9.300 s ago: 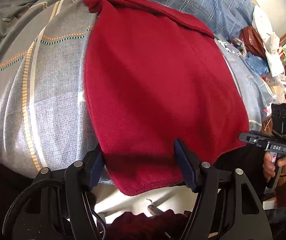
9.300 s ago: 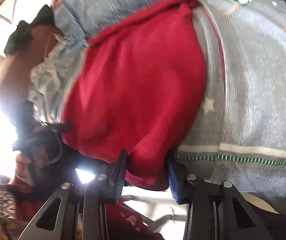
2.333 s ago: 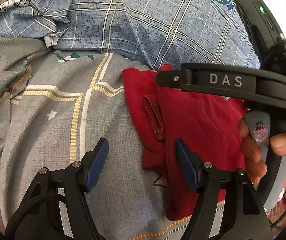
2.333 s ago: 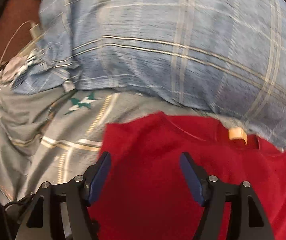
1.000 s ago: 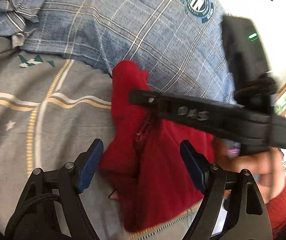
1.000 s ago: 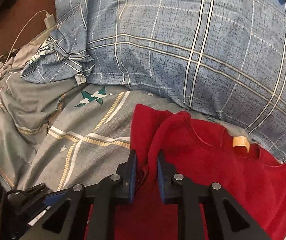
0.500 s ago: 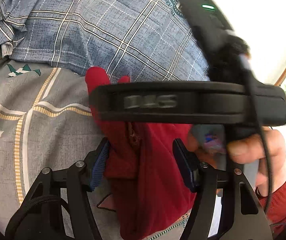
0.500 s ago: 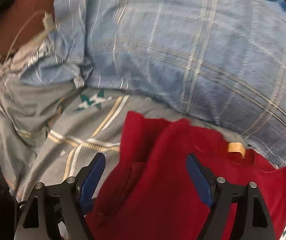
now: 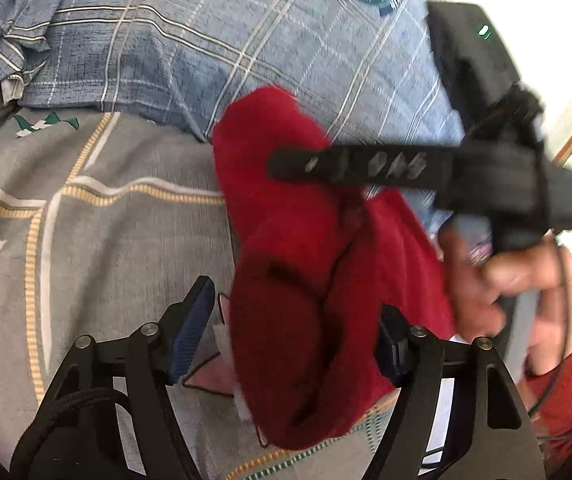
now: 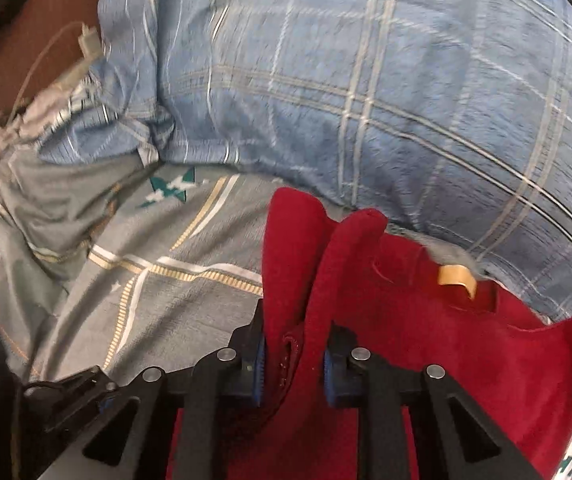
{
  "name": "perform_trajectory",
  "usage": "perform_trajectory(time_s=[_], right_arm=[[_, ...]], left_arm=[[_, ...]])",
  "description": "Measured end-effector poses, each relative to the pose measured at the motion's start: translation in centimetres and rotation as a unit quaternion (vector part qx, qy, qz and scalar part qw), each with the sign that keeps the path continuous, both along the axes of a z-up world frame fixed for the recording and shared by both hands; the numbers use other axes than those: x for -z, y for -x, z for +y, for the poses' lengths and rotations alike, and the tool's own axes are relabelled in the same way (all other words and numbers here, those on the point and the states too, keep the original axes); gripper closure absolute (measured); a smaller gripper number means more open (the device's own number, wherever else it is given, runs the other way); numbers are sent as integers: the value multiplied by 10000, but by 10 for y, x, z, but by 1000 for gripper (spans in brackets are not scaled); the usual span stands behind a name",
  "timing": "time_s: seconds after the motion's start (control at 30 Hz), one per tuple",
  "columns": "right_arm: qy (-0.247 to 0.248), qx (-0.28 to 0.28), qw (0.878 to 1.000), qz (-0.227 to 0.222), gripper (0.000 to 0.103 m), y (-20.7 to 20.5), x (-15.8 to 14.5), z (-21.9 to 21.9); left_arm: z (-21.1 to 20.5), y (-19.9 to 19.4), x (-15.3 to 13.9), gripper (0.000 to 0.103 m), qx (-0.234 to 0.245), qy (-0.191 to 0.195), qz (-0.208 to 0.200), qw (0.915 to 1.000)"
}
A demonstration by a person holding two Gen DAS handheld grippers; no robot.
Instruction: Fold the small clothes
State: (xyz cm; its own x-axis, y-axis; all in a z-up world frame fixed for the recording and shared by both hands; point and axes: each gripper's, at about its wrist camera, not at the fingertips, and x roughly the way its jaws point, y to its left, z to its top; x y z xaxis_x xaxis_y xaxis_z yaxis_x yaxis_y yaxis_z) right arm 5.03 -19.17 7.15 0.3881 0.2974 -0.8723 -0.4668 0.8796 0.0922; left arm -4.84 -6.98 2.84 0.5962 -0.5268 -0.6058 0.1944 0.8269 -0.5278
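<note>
A red fleece garment (image 9: 305, 280) lies bunched on the grey bed sheet (image 9: 86, 240), against a blue checked pillow (image 9: 206, 40). My left gripper (image 9: 291, 332) straddles the bunched cloth with its jaws opening; a gap shows beside the left pad (image 9: 192, 320). My right gripper (image 10: 293, 364) is closing on an upright fold of the red garment (image 10: 425, 360), and the cloth fills the space between its pads. From the left wrist view the right gripper (image 9: 293, 164) reaches in from the right over the garment, held by a hand (image 9: 485, 280). A tan label (image 10: 455, 276) marks the collar.
The blue checked pillow (image 10: 365, 80) blocks the far side. A white cable with a plug (image 10: 82, 48) trails over rumpled bedding at the far left. The grey striped sheet (image 10: 146, 280) stretches away to the left of the garment. A bright window lies at the right.
The right gripper's jaws spread wide half a second ago and have come together again on the red fold. The left jaws narrowed, then widened. The garment is bunched higher.
</note>
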Motion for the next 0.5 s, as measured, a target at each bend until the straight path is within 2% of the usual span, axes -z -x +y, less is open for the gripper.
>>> perform_trajectory(time_s=[0.07,0.13,0.17,0.2,0.27,0.33,0.5], right_arm=[[-155,105,9998,-46,84,1,-6,-11],[-324,167,9993,-62,84,2,-10,-23],[-378,198,9991,-70,84,4,-12,-29],[-404,218,9989,-88,85,5,-14,-34],[-442,198,9987,-134,85,10,-21,-45],[-471,202,9983,-267,85,14,-31,-57],[-582,513,9950,-628,85,20,-63,-110]], left_arm=[[-9,-1,2,31,29,-205,-46,9998],[-16,0,0,43,76,-194,-100,9997],[-22,1,-5,57,173,-176,-120,9996],[-26,4,-7,65,216,-223,-142,9994],[-42,8,-21,68,306,-438,-302,9981],[-58,9,-37,70,411,-481,-394,9972],[-124,0,-76,70,1027,-746,-723,9893]])
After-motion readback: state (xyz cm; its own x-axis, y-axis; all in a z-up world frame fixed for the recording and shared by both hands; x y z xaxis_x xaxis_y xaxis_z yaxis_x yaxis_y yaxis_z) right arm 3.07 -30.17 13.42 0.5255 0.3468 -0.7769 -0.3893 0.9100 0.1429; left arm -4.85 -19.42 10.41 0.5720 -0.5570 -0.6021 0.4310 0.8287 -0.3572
